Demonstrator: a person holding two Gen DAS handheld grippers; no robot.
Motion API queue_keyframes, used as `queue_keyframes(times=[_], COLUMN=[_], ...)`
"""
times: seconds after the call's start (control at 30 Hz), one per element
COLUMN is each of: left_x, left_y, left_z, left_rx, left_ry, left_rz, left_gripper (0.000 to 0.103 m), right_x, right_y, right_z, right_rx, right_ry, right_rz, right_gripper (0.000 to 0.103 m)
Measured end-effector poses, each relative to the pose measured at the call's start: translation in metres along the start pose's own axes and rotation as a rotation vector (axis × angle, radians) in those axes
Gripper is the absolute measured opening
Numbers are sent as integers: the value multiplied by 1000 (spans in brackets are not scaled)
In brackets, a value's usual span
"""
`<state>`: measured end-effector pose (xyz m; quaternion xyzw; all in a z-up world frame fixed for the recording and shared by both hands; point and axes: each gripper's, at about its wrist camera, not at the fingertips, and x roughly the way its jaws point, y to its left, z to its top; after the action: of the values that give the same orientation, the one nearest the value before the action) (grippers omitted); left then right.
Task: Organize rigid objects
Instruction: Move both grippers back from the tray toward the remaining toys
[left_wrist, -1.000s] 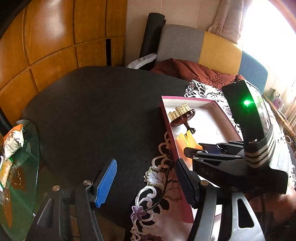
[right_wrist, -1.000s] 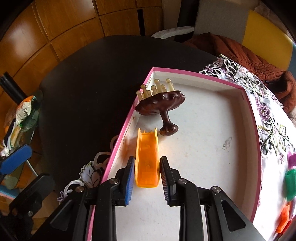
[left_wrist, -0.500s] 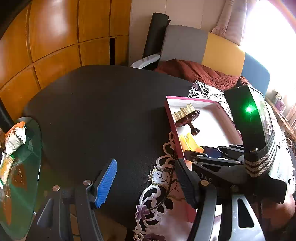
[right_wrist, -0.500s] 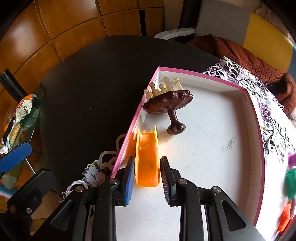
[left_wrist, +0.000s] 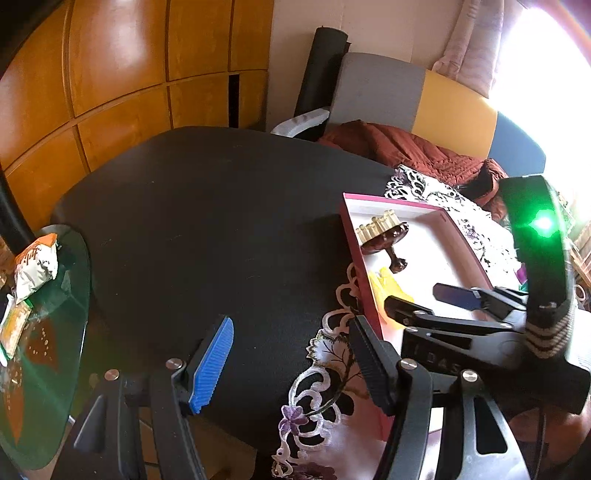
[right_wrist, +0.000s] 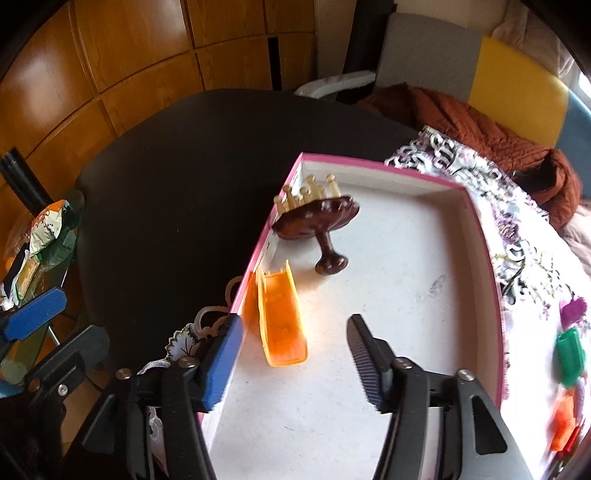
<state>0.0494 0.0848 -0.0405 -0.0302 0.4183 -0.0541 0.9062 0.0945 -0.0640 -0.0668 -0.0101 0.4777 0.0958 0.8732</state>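
Observation:
A pink-rimmed box with a white floor sits on a floral cloth. Inside it lie an orange plastic piece against the left wall and a brown wooden massager with pale pegs. My right gripper is open and empty, with the orange piece lying free between its fingers. My left gripper is open and empty over the black table, left of the box. In the left wrist view the orange piece looks yellow, beside the massager and the right gripper's body.
The black round table spreads to the left. A glass side table with snack packets stands at far left. Green, purple and orange small items lie on the cloth right of the box. A sofa with a rust blanket is behind.
My right gripper has opened and let go of the orange piece, which now lies in the box by the left wall. The left gripper stayed open.

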Motion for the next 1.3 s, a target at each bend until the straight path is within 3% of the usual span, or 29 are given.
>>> queue_keyframes(times=[0.67,1.3], left_x=[-3,-8], left_y=[-8,-28], left_z=[2,2], left_rx=[-8,41], left_ry=[3,3], left_rz=[12,19], left_gripper=[66,66], right_x=[-87,-122], right_y=[0,-13], right_z=[-1,-6], right_rx=[-24,0], right_ry=[-259,-336], right_rz=[-147,-159], right_gripper=[74,77])
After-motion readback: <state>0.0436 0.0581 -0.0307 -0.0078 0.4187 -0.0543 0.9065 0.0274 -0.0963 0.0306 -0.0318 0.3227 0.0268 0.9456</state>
